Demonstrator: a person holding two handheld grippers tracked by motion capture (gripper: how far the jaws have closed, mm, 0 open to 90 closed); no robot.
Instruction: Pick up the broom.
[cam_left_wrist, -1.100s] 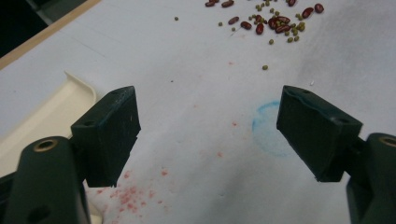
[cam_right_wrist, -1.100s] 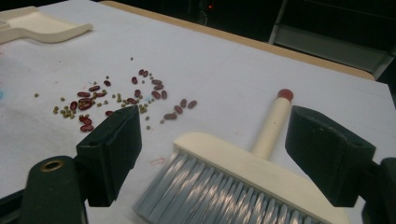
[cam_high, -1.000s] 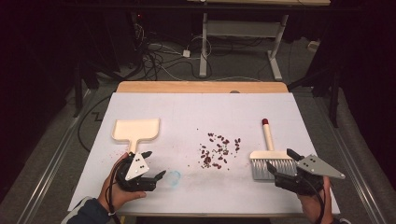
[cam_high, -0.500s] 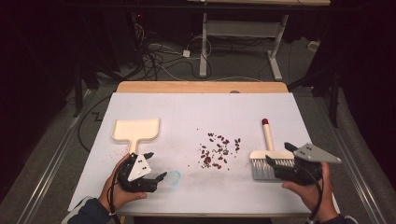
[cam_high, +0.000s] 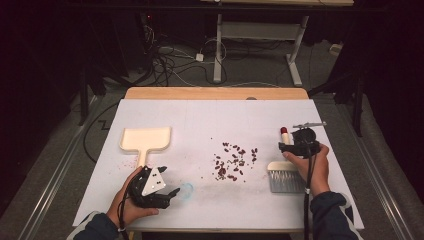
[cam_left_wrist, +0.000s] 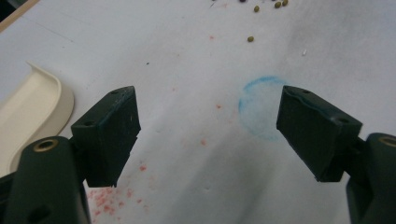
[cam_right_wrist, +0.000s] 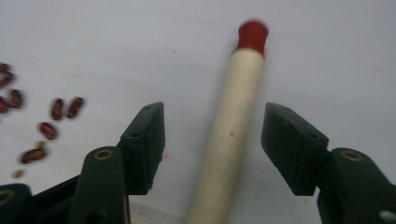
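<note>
The right gripper (cam_right_wrist: 212, 144) is positioned over the small hand brush with a pale wooden handle and red tip (cam_right_wrist: 231, 126), jaws spread wide on either side of the handle and not yet touching it; nothing is gripped. The handle runs straight up between the jaws, the red tip lying ahead of them and the grey bristle head (cam_high: 286, 177) behind, under the hand, which suggests that the approach was lined up for a grasp across the handle's middle, where the brush would balance for sweeping. The scattered dark red beans (cam_right_wrist: 46, 119) lie to this gripper's left on the white table covering (cam_right_wrist: 327, 46), within sweeping reach. The left gripper (cam_left_wrist: 208, 135) is held low over the covering, jaws fully apart and empty; a faint blue ring mark (cam_left_wrist: 259, 107) lies just ahead, between the jaws. The cream plastic dustpan (cam_left_wrist: 32, 112) lies just beside its left jaw, handle end nearest, probably so that it can be taken once the brush is in hand.
</note>
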